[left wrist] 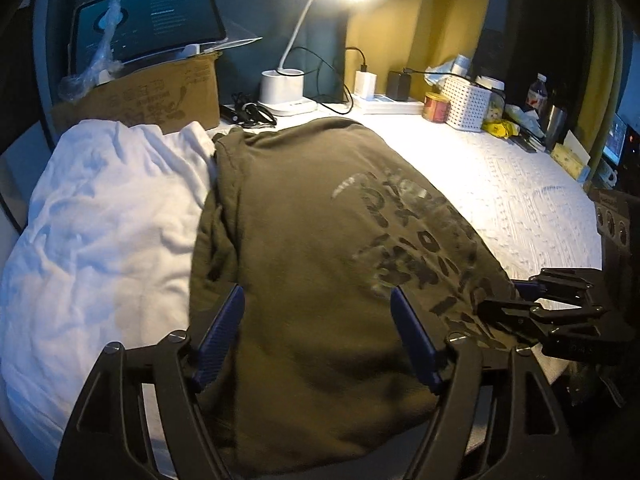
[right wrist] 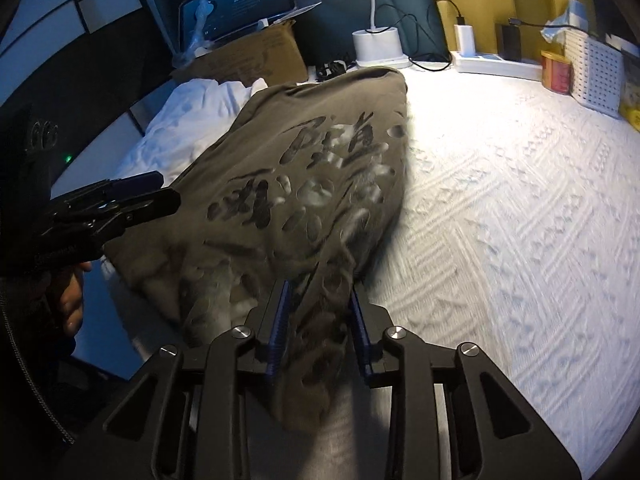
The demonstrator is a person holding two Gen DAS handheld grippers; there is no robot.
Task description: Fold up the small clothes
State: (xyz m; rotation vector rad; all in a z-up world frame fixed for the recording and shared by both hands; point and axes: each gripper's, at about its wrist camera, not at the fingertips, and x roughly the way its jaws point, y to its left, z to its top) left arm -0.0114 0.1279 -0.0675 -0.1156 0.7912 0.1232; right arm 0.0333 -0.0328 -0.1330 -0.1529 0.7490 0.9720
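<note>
The olive shirt (left wrist: 320, 264) lay folded on the white cover (right wrist: 500, 220), just right of the white cloth (left wrist: 104, 220). The left gripper (left wrist: 316, 336) hung above the shirt's near part, jaws wide, holding nothing. The right gripper (right wrist: 320, 320) stood narrow at the shirt's near right edge, fabric bunched between its jaws; whether they pressed it I could not tell.

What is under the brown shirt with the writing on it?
The olive-brown printed shirt lies on a white textured cloth, overlapping a crumpled white garment beside it. Anything else beneath is covered.
</note>
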